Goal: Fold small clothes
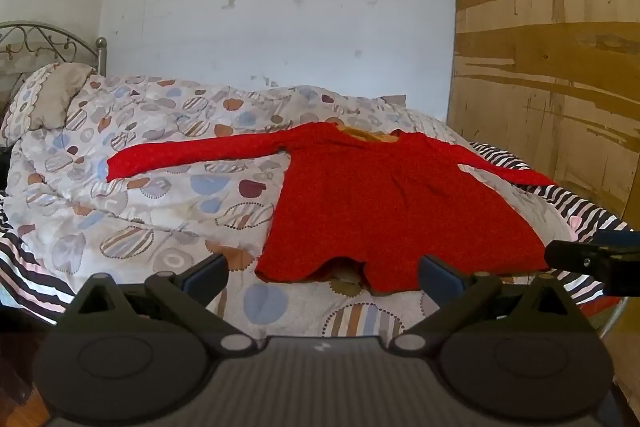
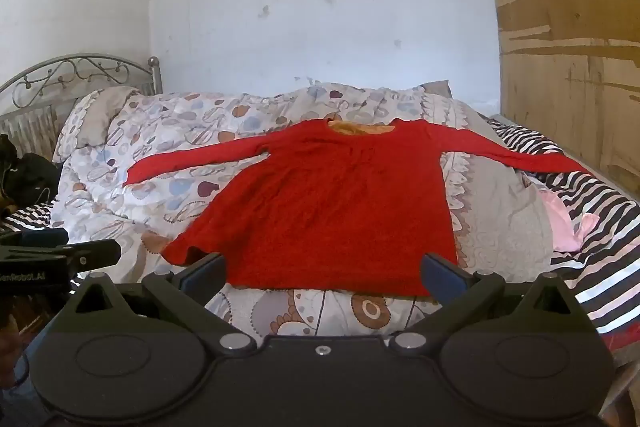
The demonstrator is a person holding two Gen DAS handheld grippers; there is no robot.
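Observation:
A red long-sleeved top (image 1: 384,203) lies spread flat on the bed, front up, both sleeves stretched out sideways, its neck away from me and showing an orange lining. It also shows in the right wrist view (image 2: 340,203). My left gripper (image 1: 322,273) is open and empty, hovering just short of the hem's left part. My right gripper (image 2: 324,273) is open and empty, hovering just short of the middle of the hem. Each gripper shows at the edge of the other's view.
The top rests on a patterned quilt (image 1: 160,195) over a black-and-white striped sheet (image 2: 600,219). A pillow (image 1: 44,99) and metal headboard (image 2: 72,75) are at the left. A wooden panel (image 1: 560,67) stands at the right. A pink cloth (image 2: 568,223) lies right of the top.

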